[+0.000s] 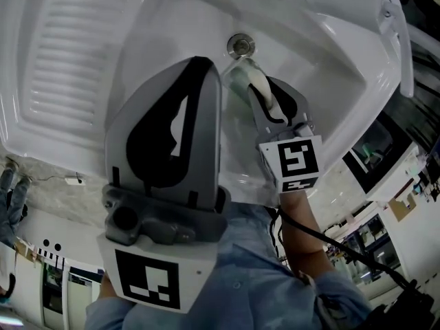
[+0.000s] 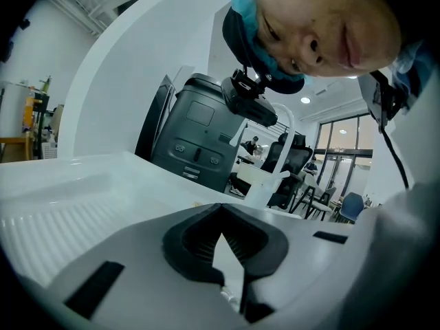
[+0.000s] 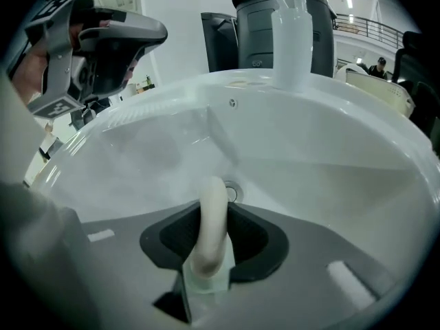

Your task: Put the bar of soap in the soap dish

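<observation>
Right gripper [image 3: 212, 243]: jaws clamped on bar of soap [image 3: 213, 208], held edge-on.
Sink [image 3: 330, 150]: white; drain [image 3: 232, 194] just beyond soap.
Left gripper [image 3: 103, 40]: upper left, above rim.

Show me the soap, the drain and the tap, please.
soap [image 3: 212, 218]: right gripper view, its edge between the jaws.
drain [image 1: 240, 45]: head view, its metal centre.
tap [image 3: 295, 40]: right gripper view, its white body.

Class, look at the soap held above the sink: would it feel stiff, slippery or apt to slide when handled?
The soap holds its curved shape on edge in the right claw, so it is probably stiff. Its smooth, rounded face suggests it may slip, more so if wet. Dropped into the sink, it would likely slide toward the drain.
</observation>
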Motion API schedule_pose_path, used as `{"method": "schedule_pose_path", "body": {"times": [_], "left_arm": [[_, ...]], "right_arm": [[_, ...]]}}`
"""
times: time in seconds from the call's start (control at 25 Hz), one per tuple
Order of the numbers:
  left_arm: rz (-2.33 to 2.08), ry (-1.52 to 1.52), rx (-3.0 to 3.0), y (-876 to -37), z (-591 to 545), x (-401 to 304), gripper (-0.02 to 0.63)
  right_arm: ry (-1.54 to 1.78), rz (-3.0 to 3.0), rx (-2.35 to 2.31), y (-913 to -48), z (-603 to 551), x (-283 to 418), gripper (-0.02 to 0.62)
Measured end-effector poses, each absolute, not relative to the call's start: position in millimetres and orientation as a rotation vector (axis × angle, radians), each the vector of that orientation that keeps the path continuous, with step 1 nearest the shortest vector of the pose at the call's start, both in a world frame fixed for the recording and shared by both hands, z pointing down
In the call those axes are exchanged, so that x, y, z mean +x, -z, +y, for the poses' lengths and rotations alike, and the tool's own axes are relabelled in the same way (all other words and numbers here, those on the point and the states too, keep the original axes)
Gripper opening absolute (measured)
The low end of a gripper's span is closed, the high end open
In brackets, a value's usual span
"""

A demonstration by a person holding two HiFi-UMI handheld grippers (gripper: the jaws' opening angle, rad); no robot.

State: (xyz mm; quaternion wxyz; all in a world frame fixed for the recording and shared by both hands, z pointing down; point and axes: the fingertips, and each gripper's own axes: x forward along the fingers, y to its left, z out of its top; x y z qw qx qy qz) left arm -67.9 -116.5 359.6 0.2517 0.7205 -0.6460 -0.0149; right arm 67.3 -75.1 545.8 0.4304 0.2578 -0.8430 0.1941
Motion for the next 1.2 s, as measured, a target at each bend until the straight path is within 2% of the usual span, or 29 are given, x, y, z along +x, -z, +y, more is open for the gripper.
{"method": "schedule_pose_path", "body": {"times": [0.68, 1.2], "left_arm": [[-1.746, 0.039, 1.939, -363.8, -113.6, -89.3, 0.005], [-1.737, 0.026, 1.968, -354.4, -124.1, -70.3, 0.005]], "right_arm": [[-0.509, -2.024, 0.626, -574.4, -68.1, 56.0, 0.112], [-0.495, -2.034, 0.606, -565.8, -69.4, 71.7, 0.110]]}}
